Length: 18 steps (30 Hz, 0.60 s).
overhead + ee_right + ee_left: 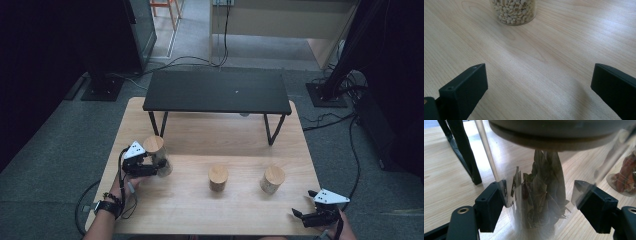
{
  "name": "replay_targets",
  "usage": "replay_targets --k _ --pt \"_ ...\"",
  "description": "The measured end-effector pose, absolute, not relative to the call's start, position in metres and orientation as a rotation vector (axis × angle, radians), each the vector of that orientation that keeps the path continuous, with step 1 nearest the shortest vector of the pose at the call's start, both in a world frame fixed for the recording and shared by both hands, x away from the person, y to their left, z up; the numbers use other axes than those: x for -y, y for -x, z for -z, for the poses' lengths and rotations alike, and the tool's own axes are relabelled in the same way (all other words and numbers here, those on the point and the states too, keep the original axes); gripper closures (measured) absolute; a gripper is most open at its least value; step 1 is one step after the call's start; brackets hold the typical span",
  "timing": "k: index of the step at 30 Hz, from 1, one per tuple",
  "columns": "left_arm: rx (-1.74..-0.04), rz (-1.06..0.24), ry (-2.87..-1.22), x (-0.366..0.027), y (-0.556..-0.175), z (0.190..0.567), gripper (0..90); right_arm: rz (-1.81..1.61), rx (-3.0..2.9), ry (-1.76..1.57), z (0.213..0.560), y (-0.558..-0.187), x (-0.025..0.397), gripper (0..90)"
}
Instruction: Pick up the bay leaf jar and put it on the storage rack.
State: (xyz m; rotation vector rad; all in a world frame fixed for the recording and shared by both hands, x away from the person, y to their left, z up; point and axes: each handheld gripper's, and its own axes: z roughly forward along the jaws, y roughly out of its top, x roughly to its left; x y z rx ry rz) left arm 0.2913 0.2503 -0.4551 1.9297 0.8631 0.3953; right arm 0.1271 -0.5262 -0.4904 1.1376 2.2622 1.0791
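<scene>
We have the left tool clamped around the glass jar of dried leaves, which sits between its jaws, wooden lid above them. Our right tool rests wide apart, gripping nothing, the jar of beans ahead. We judge the grasp made; next comes a steady, upright lift.

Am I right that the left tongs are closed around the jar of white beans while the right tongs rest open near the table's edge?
Not quite: the left tongs grip the jar of dried leaves, as the left gripper view shows. The right tongs do rest open.
</scene>
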Motion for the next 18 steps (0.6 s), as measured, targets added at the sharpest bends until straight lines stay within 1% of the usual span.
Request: replay_targets --k 8,18 --pt "-0.859 -0.419 -1.905 -0.251 -0.284 0.454 25.3 -1.076 -2.262 -1.139 0.490 -0.127 0.525 0.6" --pt "-0.840 -0.430 -1.929 -0.241 -0.277 0.431 25.2 -1.074 -2.266 -1.137 0.490 -0.128 0.525 0.6"
